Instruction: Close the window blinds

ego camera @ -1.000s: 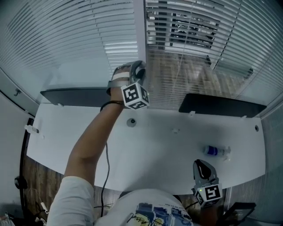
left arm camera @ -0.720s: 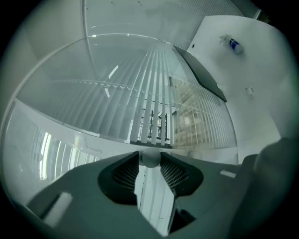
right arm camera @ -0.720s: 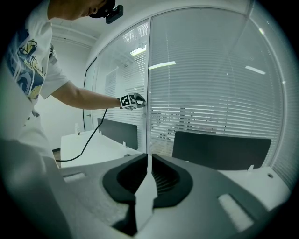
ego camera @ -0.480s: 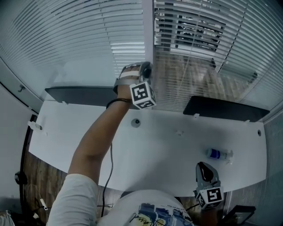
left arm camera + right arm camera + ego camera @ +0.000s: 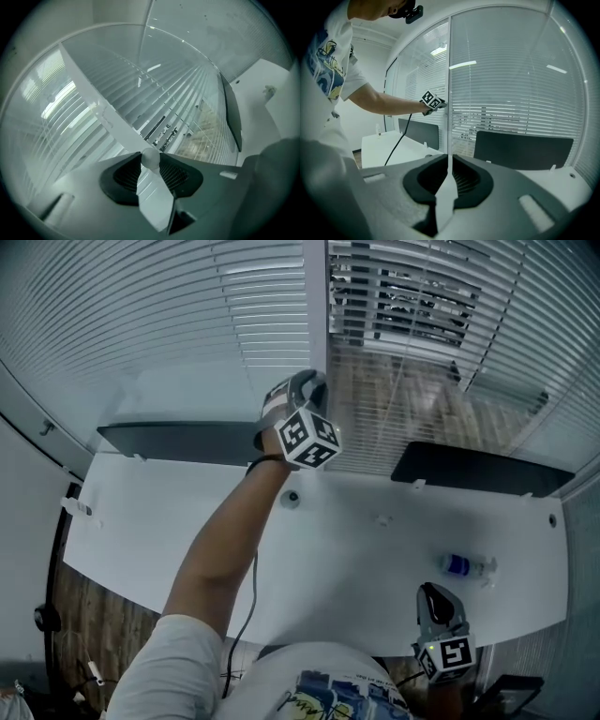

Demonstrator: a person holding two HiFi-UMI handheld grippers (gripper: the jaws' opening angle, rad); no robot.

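The white slatted blinds hang over the window behind the desk; the slats of the right panel stand partly open. The same blinds fill the left gripper view. My left gripper is raised at the white window post, and its jaws are shut on the round white end of the blind's wand. My right gripper rests low at the desk's near edge, shut with nothing in it. The left gripper also shows in the right gripper view, held out to the window.
A white desk runs below the window with two black dividers along its back. A small bottle lies on the desk at the right. A black cable hangs by the left arm.
My left hand has shifted a little to the right along the window post and turned, with its marker cube tilted more. The right gripper has stayed in place.
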